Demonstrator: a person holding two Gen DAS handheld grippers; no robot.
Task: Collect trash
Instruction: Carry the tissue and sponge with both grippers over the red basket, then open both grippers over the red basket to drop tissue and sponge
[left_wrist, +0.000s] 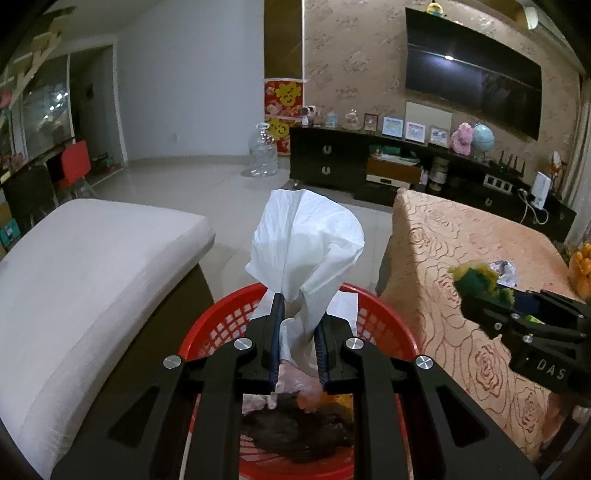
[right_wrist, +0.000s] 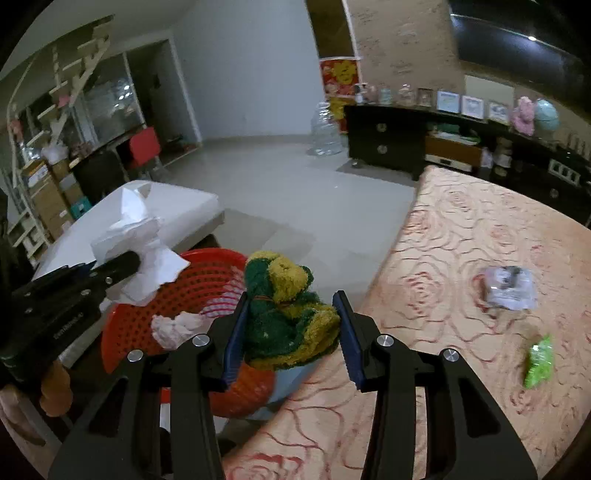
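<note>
My left gripper (left_wrist: 298, 317) is shut on a white tissue (left_wrist: 306, 243) and holds it above the red basket (left_wrist: 218, 332); it also shows in the right wrist view (right_wrist: 135, 260). My right gripper (right_wrist: 291, 314) is shut on a green and yellow fuzzy cloth (right_wrist: 290, 314) at the table's edge, just right of the red basket (right_wrist: 147, 325); it shows in the left wrist view (left_wrist: 480, 286) too. The basket holds crumpled tissue (right_wrist: 173, 326) and dark trash (left_wrist: 299, 432). A clear plastic wrapper (right_wrist: 509, 286) and a green wrapper (right_wrist: 539, 362) lie on the table.
The table with a rose-patterned cloth (right_wrist: 461, 240) stands to the right. A white cushioned seat (left_wrist: 92, 266) is left of the basket. A dark TV cabinet (left_wrist: 369, 162) and a large water bottle (left_wrist: 263, 151) stand across the tiled floor.
</note>
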